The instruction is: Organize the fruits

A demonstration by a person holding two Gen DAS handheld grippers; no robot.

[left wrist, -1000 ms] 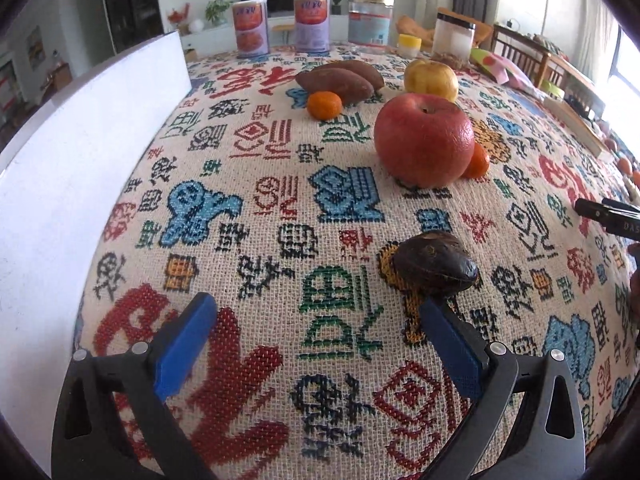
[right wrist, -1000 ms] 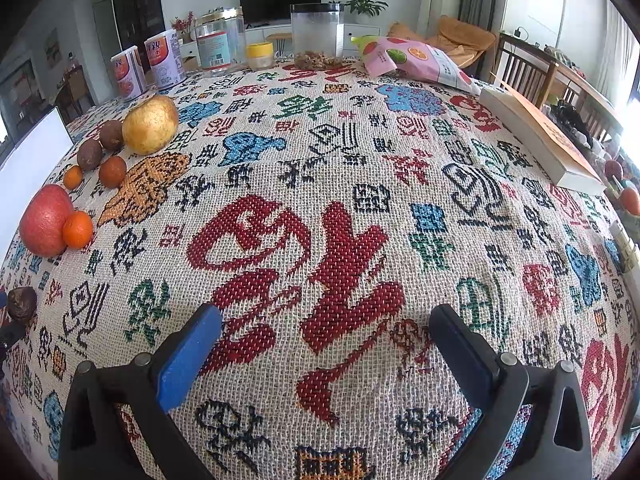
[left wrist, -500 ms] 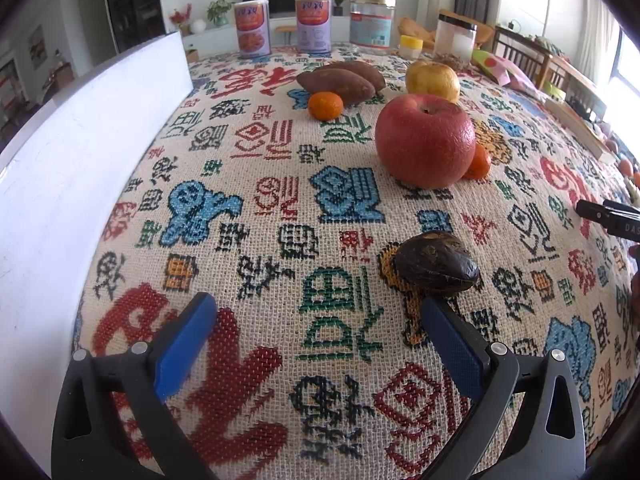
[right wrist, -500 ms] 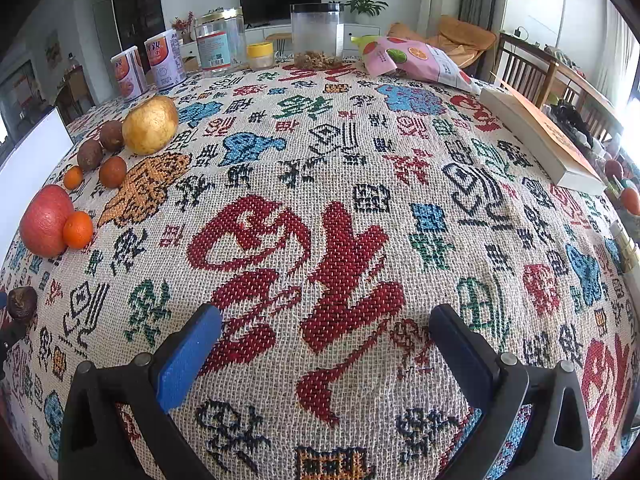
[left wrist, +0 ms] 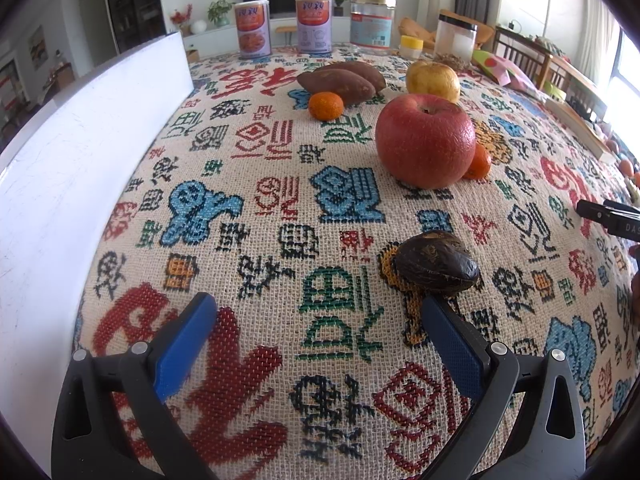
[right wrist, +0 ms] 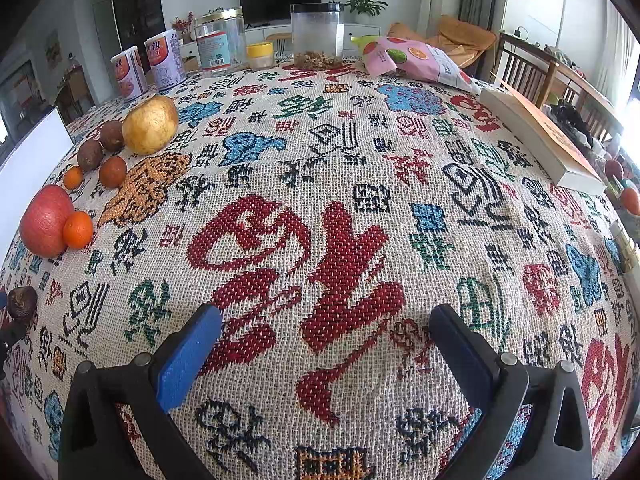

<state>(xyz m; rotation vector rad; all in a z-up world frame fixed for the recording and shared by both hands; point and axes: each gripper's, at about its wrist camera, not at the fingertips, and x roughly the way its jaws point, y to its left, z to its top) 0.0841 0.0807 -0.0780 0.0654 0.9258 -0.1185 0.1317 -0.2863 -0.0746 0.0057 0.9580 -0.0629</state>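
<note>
Dark wrinkled fruit (left wrist: 437,263): one item, on the woven tablecloth (left wrist: 280,208) at about 1 o'clock from my left gripper (left wrist: 316,344), just past its right fingertip. I judge it light, firm-shelled, prone to rolling; best pinched across its short middle. Left gripper spread wide, empty; right gripper (right wrist: 324,348) likewise. Red apple (left wrist: 424,140) sits farther off at 12 o'clock. Against half a second ago: nothing has visibly moved.
</note>
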